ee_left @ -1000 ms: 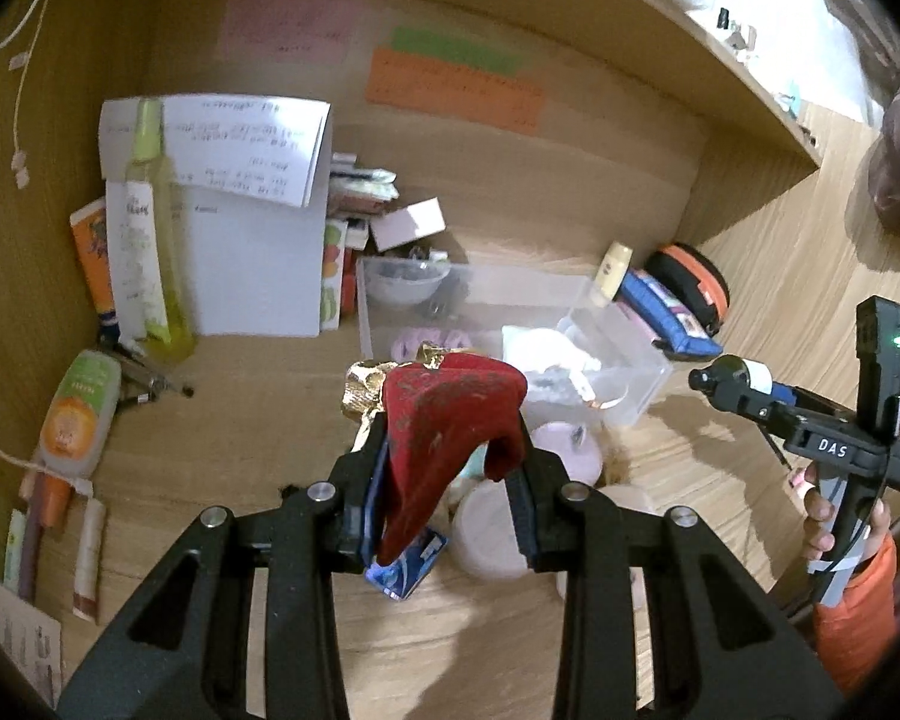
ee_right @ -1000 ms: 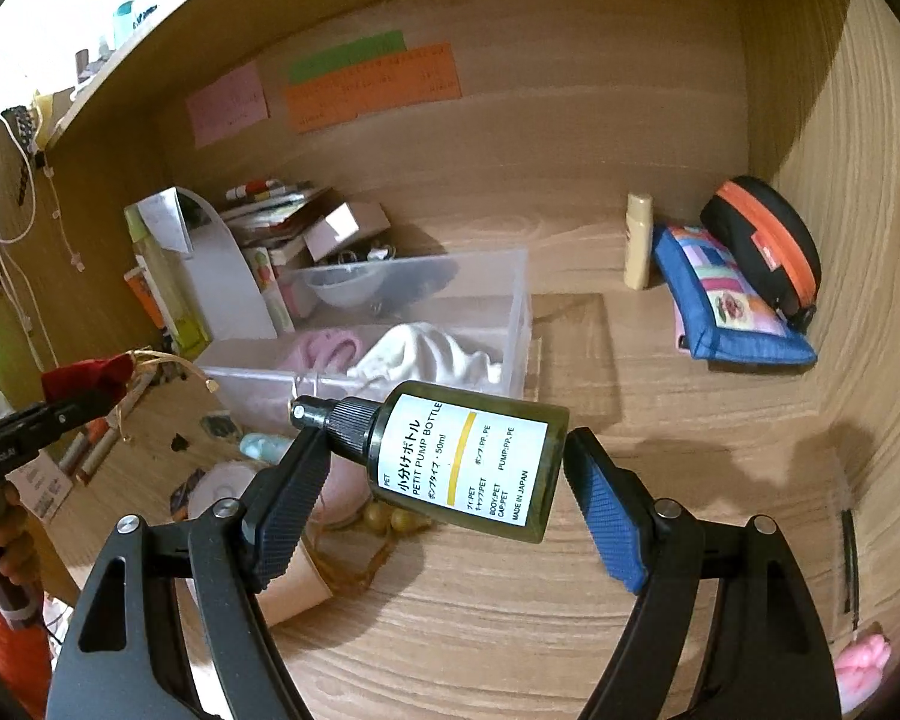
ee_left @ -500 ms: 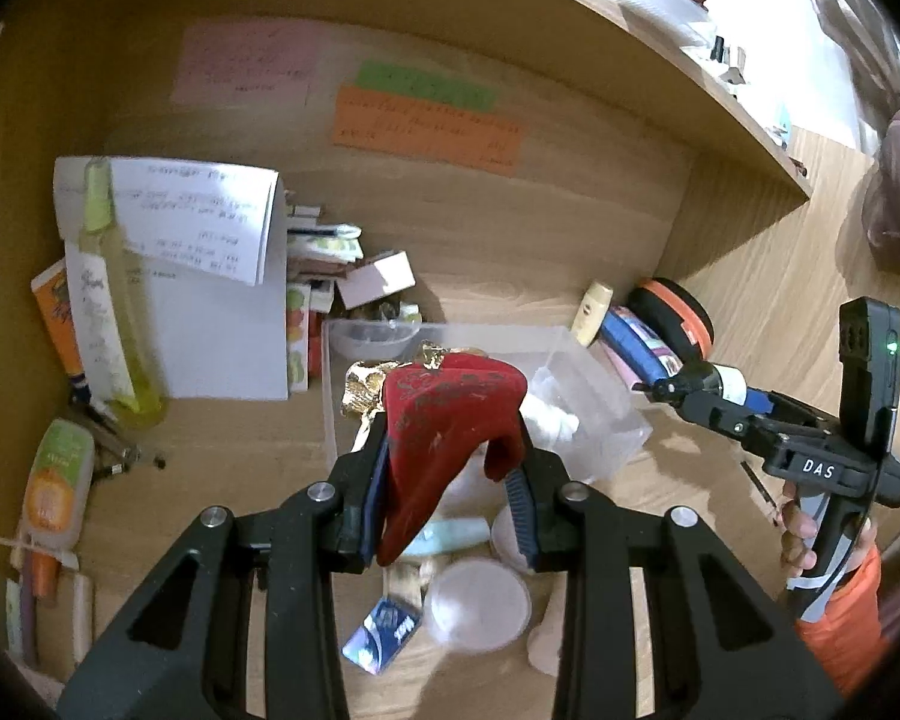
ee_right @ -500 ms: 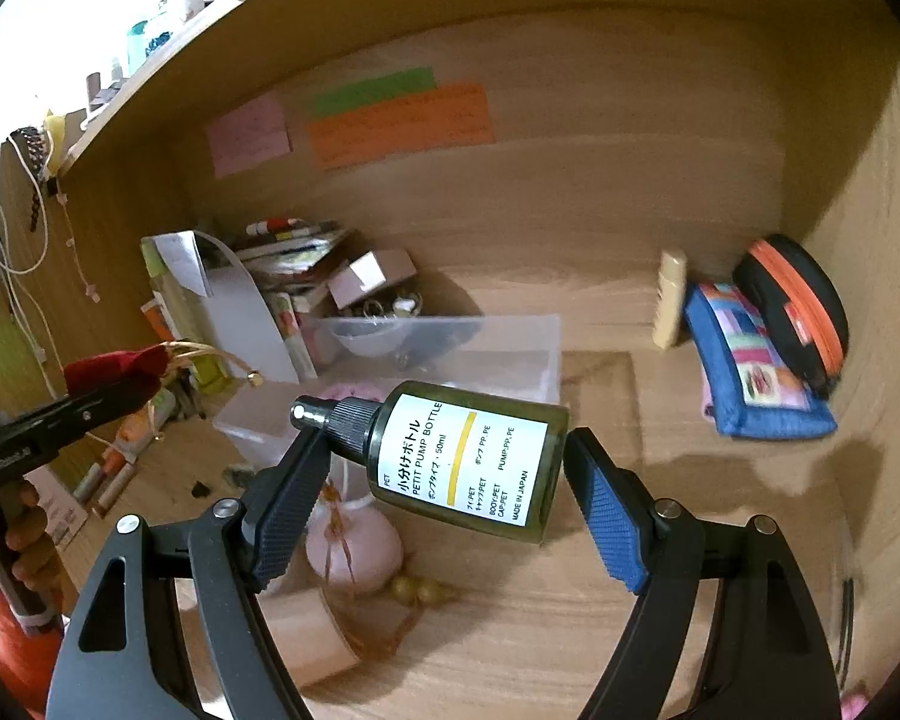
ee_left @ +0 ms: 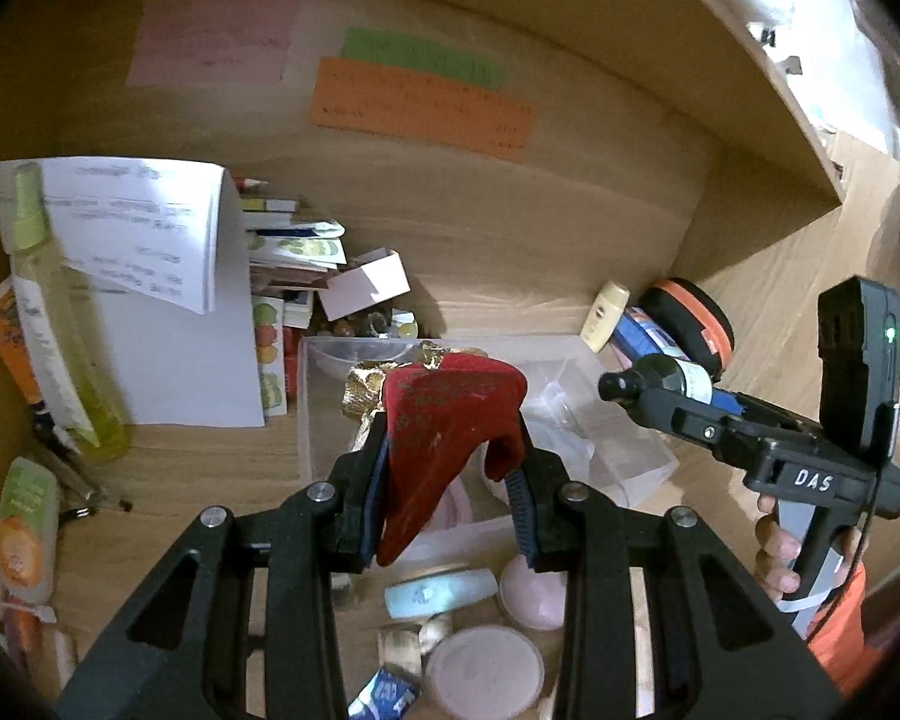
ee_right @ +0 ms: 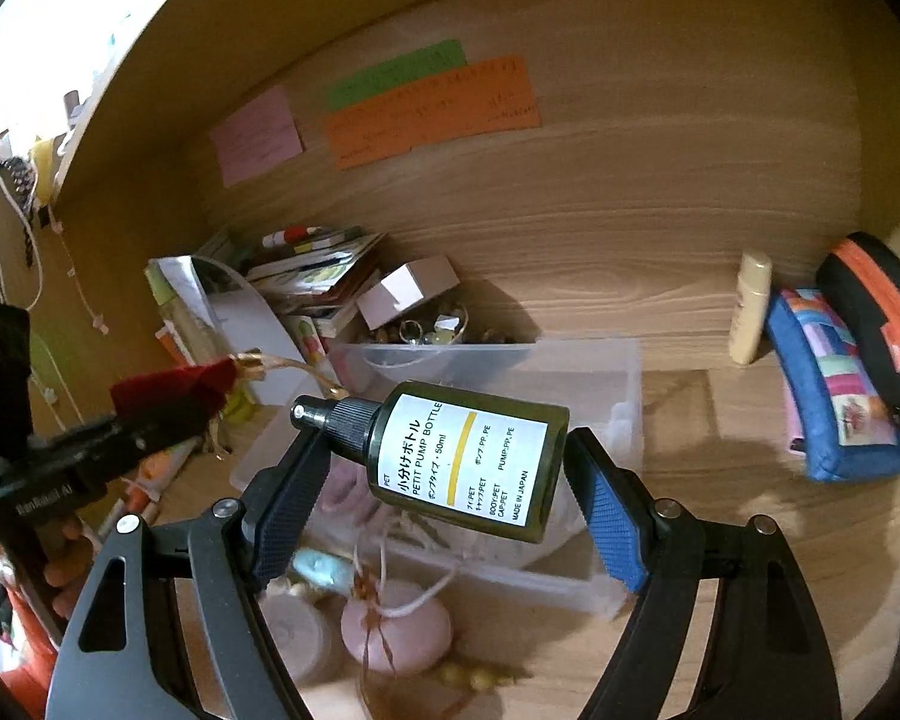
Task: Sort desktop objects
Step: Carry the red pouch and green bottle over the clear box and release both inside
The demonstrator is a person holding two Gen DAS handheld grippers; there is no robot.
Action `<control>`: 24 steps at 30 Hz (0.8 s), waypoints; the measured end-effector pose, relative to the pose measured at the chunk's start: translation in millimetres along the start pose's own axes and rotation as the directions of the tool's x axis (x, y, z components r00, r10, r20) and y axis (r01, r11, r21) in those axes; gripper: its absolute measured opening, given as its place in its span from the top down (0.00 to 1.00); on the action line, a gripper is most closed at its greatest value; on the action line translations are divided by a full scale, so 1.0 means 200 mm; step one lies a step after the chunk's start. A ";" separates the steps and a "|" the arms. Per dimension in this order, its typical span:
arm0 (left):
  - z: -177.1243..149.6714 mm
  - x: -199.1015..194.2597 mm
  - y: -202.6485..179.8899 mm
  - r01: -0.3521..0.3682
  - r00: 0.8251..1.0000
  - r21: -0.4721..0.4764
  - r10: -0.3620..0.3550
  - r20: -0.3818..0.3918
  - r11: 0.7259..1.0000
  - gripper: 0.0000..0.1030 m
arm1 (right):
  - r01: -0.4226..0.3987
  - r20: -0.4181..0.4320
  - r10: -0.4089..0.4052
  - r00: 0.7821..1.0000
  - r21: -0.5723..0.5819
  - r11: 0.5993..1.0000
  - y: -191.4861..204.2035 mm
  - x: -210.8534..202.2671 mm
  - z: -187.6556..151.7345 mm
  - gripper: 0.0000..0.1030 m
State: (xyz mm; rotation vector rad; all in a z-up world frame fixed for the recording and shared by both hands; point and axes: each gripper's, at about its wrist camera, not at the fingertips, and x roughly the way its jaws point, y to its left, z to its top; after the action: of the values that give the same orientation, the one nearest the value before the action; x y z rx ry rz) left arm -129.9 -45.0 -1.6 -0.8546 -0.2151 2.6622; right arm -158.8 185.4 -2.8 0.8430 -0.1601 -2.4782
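Holding two things in the air at once is where the risk lies. The right gripper [ee_right: 444, 480] clamps the pump bottle [ee_right: 468, 459] lengthwise, one pad at the black cap and the other against the base, so the bottle lies crosswise and tilted. I judge that hold weak: the cap end is narrow and round, and a jolt could let the bottle pivot out and fall among the small things below, the pink pouch [ee_right: 396, 630] and the round pink lid [ee_left: 483, 669].

The left gripper [ee_left: 450, 468], jaws narrow, pinches a red felt pouch [ee_left: 444, 432] with gold foil [ee_left: 366, 390] poking from its top. The cloth is soft and hangs below the pads, so it could slide out, or the foil could snag on the wall of the clear bin [ee_left: 312, 414] if lowered carelessly. The two grippers are near each other above that bin, which sits toward the back of the worktop; a crossing move could knock them together.

The bottle is dark olive green and small, with a white label printed in Japanese and English and crossed by a yellow stripe. The red pouch looks worn, flecked with pale specks.
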 end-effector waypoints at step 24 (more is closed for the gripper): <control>-0.08 0.42 0.00 -0.033 0.986 0.029 0.037 -0.161 0.999 0.67 | 0.097 -0.066 -0.102 0.993 -0.082 0.992 0.01 0.27 -0.11 0.24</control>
State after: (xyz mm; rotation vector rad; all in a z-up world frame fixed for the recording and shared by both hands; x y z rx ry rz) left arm -183.7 -15.3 -60.3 -1.0682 -0.1260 2.6049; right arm -182.3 157.9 -49.5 0.9233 0.0043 -2.5248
